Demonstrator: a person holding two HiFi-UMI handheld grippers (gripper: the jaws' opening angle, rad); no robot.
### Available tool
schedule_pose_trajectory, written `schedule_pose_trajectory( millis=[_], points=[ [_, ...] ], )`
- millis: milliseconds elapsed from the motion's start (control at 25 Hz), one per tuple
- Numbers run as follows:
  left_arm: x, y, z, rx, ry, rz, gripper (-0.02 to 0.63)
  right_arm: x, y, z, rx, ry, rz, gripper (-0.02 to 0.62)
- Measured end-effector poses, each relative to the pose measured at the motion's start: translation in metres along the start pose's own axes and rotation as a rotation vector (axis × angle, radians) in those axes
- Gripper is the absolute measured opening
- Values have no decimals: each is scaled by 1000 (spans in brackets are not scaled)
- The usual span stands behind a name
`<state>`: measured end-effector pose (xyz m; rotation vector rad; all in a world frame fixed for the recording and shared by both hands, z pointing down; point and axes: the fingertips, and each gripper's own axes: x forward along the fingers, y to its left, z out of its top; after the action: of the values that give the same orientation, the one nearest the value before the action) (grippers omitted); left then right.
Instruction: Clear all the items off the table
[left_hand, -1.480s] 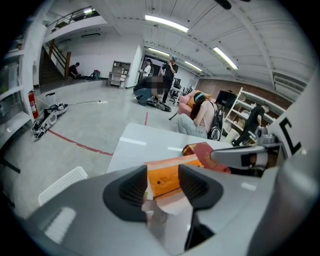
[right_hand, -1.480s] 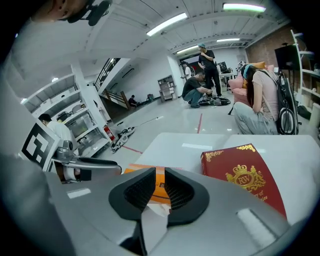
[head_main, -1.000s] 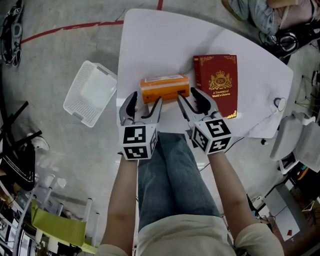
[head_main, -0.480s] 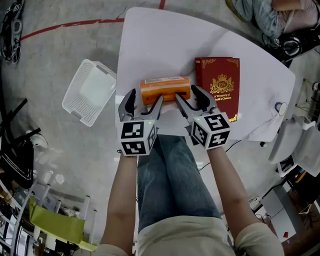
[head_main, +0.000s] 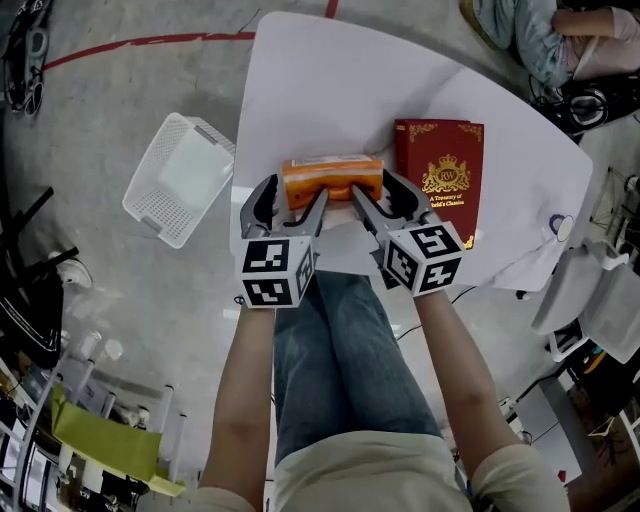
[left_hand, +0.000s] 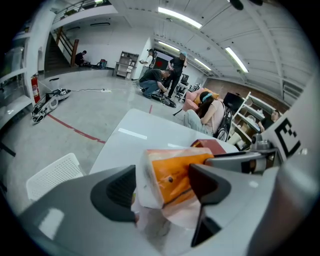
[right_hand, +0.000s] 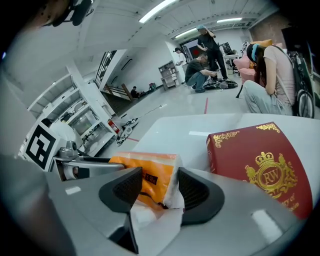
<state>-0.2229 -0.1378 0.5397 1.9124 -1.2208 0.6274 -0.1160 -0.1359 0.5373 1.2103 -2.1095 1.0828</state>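
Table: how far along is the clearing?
Nothing looks cleared yet: the white basket on the floor seems empty. In hand: the left hand-held gripper and right hand-held gripper, jaws closing, each straddle an end of the orange tissue pack. Left: that pack and the red book on the table.
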Motion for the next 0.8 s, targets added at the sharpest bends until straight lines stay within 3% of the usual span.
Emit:
schedule_pose_trajectory(
  millis=[160,800],
  points=[
    [1,-4,0,-1,8,-2,288,1,0,0,3,12,9,218],
    [-12,-11,14,-23,-22,45,261,-11,5,16,-34,-7,17,195]
  ],
)
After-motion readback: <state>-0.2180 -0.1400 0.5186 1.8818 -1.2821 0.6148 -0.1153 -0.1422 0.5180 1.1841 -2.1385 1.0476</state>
